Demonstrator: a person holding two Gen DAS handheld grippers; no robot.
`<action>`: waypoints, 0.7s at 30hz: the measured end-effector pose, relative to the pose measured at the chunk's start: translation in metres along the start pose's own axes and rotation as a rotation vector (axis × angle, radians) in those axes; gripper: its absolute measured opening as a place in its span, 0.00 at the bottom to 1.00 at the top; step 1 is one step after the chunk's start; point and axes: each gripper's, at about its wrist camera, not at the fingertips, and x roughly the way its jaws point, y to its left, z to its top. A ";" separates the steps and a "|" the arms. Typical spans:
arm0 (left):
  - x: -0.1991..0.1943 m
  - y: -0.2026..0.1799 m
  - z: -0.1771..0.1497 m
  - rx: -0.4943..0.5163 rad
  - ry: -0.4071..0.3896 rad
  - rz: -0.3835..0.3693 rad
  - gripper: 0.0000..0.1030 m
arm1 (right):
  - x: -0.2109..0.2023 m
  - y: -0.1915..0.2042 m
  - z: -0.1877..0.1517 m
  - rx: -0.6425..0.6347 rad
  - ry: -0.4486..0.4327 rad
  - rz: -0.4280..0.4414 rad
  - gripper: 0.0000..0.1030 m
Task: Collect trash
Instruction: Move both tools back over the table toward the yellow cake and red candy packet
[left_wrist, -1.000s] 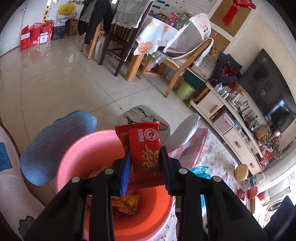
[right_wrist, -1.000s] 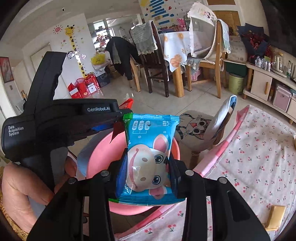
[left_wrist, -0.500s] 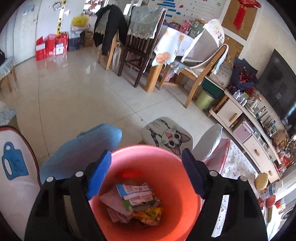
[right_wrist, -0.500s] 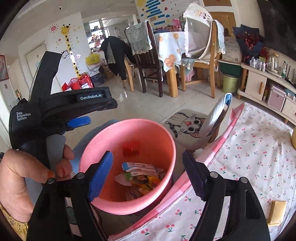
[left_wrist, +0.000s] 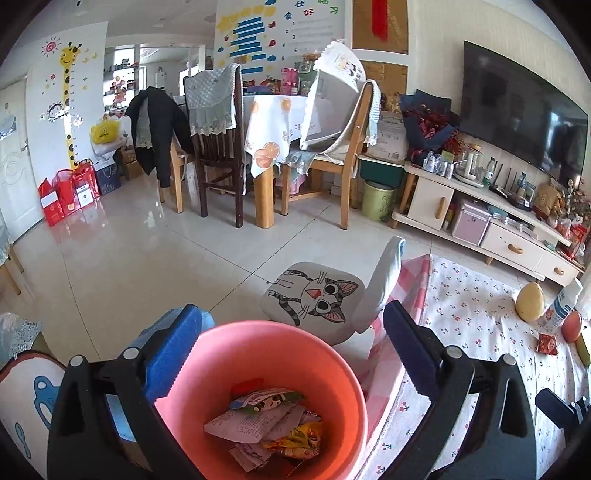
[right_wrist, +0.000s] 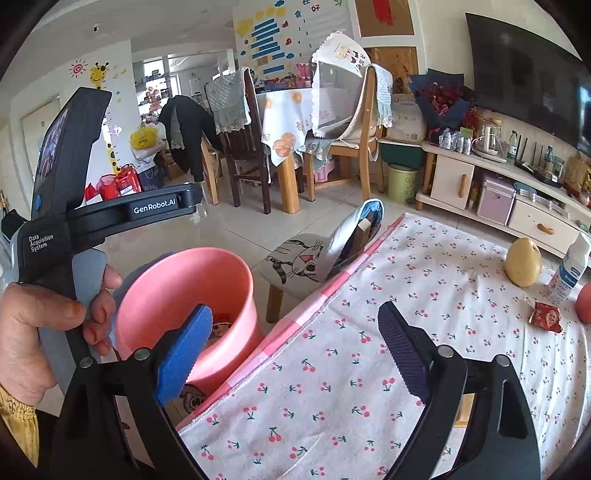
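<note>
Beside the cherry-print tablecloth's edge (right_wrist: 369, 369): round pink plastic bin (left_wrist: 332, 350) holding crumpled wrappers (left_wrist: 266, 421), left gripper (left_wrist: 291, 354) spread wide, empty, above its rim. Over open cloth, right gripper (right_wrist: 295, 350) gaping, empty; small red wrapper (right_wrist: 546, 317) near far edge.

From the left wrist we look steeply down into the pink bucket (left_wrist: 258, 369), very close, facing the dining table (left_wrist: 273, 110). From the right wrist we sit beside the bucket (right_wrist: 184, 295), over the cherry tablecloth (right_wrist: 369, 369), facing likewise. We share bucket, cat-print stool (left_wrist: 314, 295), and dining table.
</note>
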 end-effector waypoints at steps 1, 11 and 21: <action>-0.002 -0.005 0.000 0.010 -0.003 -0.011 0.96 | -0.004 -0.004 -0.001 0.002 -0.005 -0.011 0.88; -0.019 -0.060 -0.006 0.081 -0.009 -0.103 0.96 | -0.034 -0.048 -0.013 0.052 -0.034 -0.080 0.91; -0.030 -0.116 -0.013 0.132 0.029 -0.178 0.96 | -0.060 -0.101 -0.028 0.113 -0.052 -0.149 0.91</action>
